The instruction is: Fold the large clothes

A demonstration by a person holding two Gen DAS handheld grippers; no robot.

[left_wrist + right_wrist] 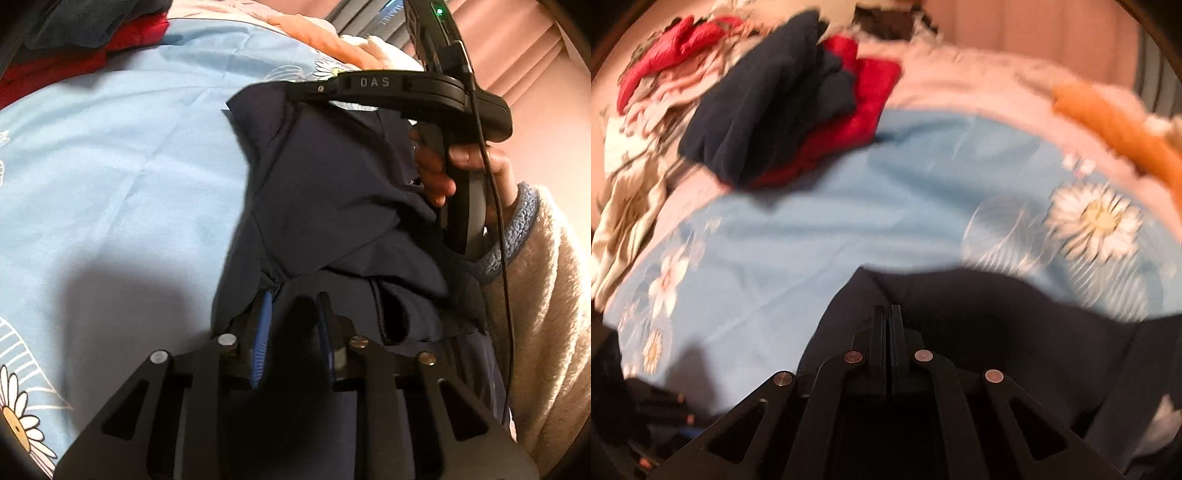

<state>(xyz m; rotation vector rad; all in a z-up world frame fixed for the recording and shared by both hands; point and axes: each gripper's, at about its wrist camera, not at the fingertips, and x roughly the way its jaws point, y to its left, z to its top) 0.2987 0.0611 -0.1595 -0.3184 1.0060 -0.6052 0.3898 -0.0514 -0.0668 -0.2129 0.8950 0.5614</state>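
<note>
Crumpled navy fabric garment (pixel 332 206) runs toward twelve o'clock from left hand-held gripper (pixel 293 295), narrowly pinching its hem; right hand-held gripper (pixel 890 314), jaws together, grips its far edge.

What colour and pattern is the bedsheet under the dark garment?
The bedsheet is light blue with white daisies, clearest in the right wrist view.
</note>
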